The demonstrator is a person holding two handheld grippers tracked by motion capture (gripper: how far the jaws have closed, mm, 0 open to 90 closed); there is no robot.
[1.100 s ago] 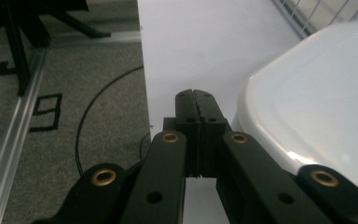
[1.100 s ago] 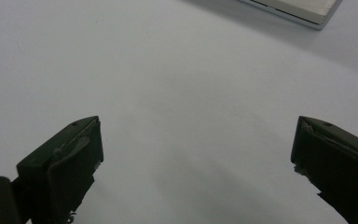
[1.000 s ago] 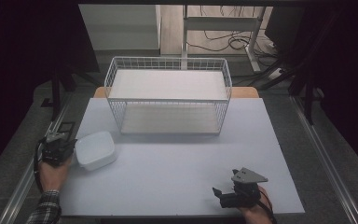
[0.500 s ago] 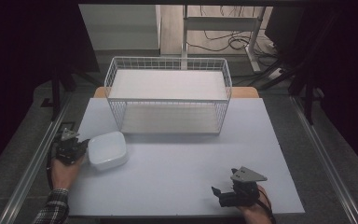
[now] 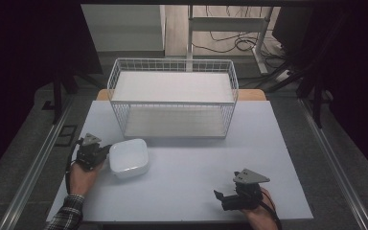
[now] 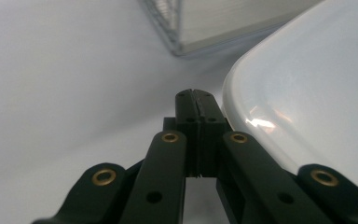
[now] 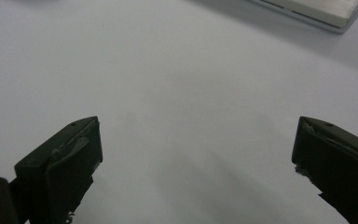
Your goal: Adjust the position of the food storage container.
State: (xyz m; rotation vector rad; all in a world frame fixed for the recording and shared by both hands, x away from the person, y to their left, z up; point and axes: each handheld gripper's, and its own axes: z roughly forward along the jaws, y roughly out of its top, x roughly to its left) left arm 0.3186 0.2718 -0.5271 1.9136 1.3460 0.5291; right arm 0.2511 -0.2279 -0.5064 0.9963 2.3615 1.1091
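We find the work at the stage of pushing: the left gripper (image 5: 106,152), its jaws pressed fully together with nothing between them, stands against the left edge of the white container (image 5: 129,157) and acts as a pusher rather than a clamp. In the left gripper view the closed tips sit just beside the container's rounded rim (image 6: 307,93). The container lies on the white table (image 5: 182,187), in front of the wire basket (image 5: 172,98) and near its left front corner, apart from it.

The right gripper (image 5: 222,200) rests near the table's front edge with its jaws spread wide and empty, well apart from the container.

We judge that the next move calls for either continued sideways pressure or opening the left jaws to take the rim.

Against the earlier frames, the container and the left gripper have shifted rightward across the table; the right gripper has kept its place.
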